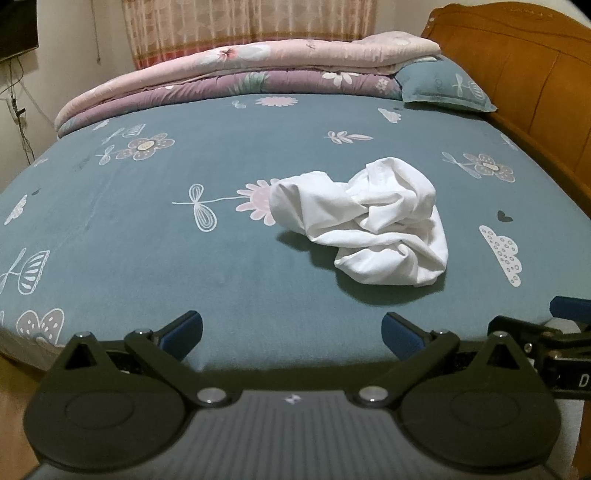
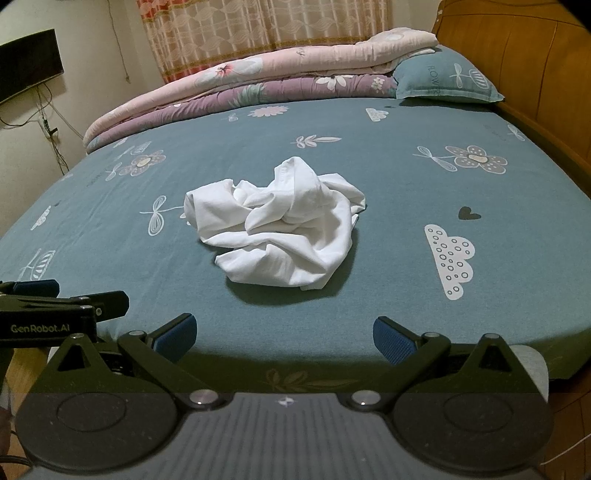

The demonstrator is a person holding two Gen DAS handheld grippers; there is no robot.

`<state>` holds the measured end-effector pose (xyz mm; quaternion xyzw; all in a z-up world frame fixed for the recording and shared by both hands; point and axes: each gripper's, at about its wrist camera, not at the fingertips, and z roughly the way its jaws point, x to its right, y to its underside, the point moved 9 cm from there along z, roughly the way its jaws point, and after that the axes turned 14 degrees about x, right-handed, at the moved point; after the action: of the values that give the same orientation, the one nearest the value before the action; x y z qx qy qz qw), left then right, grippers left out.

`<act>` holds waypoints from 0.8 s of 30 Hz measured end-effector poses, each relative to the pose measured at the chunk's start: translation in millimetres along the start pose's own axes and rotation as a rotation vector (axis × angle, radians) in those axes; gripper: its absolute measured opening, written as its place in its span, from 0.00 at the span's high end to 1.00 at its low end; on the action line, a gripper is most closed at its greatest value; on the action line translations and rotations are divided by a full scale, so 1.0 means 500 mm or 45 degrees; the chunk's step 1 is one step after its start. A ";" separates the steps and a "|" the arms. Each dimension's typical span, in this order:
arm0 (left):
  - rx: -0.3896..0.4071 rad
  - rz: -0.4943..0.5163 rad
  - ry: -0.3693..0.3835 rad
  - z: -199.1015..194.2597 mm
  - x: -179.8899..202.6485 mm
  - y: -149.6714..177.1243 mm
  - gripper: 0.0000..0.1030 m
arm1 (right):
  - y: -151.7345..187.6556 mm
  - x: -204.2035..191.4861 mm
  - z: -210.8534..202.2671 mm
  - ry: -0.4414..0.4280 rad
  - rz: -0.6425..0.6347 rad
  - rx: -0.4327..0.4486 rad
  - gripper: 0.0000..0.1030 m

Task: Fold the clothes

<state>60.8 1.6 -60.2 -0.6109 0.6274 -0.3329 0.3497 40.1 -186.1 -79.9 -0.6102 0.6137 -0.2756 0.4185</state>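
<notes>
Nearest the cameras, both grippers hang at the foot edge of the bed (image 1: 155, 236), well short of the garment. The left gripper (image 1: 291, 332) has its fingers spread wide, blue pads facing each other across bare sheet, nothing between them. The right gripper (image 2: 284, 336) is likewise spread wide and holds nothing; it sits just right of the left one (each shows at the edge of the other's view).

The sheet (image 2: 388, 177) is teal, printed with flowers, leaves, clouds and small hearts, and lies fairly smooth. The garment (image 1: 365, 221), a white crumpled heap, rests on the sheet around the middle of the bed, partly covering a pink printed flower. A dotted white cloud (image 2: 448, 256) is printed to the garment's right.

Beyond the garment, along the bed's far side, lies a folded quilt (image 1: 236, 70), pink above purple, with a teal pillow (image 1: 443, 86) at its right end. A wooden headboard (image 1: 524, 70) rises along the bed's right side. Behind the quilt hangs a patterned curtain (image 2: 266, 26); left of it is a pale wall (image 2: 103, 62) with loose cables and a dark panel (image 2: 29, 62).
</notes>
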 end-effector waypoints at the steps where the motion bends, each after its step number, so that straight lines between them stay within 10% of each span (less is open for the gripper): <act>1: -0.001 0.000 0.002 0.000 0.001 0.000 0.01 | 0.000 0.000 0.000 0.000 0.000 -0.001 0.00; 24: -0.012 0.043 0.016 0.055 0.009 -0.026 0.01 | -0.023 0.026 0.071 0.021 0.008 -0.025 0.00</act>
<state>90.9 -3.2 -64.0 -0.5998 0.6415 -0.3278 0.3483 77.7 -193.7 -90.0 -0.6101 0.6217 -0.2732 0.4082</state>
